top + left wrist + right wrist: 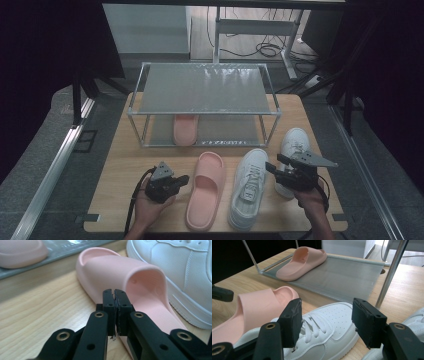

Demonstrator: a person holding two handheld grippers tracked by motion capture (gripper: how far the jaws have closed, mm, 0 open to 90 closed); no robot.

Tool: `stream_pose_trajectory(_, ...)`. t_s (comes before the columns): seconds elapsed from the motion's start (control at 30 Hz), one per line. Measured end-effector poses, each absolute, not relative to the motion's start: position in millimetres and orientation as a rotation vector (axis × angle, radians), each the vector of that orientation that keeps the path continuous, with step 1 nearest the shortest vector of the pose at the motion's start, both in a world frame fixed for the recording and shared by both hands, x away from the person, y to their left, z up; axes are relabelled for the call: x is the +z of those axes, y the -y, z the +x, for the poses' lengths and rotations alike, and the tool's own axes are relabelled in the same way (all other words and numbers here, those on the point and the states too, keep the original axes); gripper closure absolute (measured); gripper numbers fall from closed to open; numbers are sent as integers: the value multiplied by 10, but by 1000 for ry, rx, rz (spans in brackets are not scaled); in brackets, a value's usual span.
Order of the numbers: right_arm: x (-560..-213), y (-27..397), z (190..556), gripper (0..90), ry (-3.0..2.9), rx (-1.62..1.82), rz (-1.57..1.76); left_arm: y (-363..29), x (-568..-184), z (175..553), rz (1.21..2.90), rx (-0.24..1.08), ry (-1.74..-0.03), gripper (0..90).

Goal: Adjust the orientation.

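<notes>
Here the left gripper (184,178), lower left of the high view, has jaws pressed together w/ nothing between, tips just beside the pink slide (205,190) at bottom centre. Right gripper (274,166), lower right, jaws wide apart over the white sneaker (248,189). 2nd slide (185,129) sits on the rack (205,112) lower shelf, centre.
</notes>
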State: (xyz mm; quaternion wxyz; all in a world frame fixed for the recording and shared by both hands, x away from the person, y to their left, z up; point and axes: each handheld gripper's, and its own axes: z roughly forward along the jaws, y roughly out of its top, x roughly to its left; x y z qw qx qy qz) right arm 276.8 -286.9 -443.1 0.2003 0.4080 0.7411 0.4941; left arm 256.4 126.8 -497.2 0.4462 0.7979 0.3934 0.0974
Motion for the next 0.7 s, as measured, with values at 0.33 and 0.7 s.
stream_pose_trajectory(0.33,-4420,2877,2764,417,-2070,1395,1142,-1171,-4945,2499,1972,210,-943,884)
stream_pose_trajectory(0.7,-4436,2867,2774,417,-2074,1383,1143,-987,-5045,2497,2032,193,-917,888)
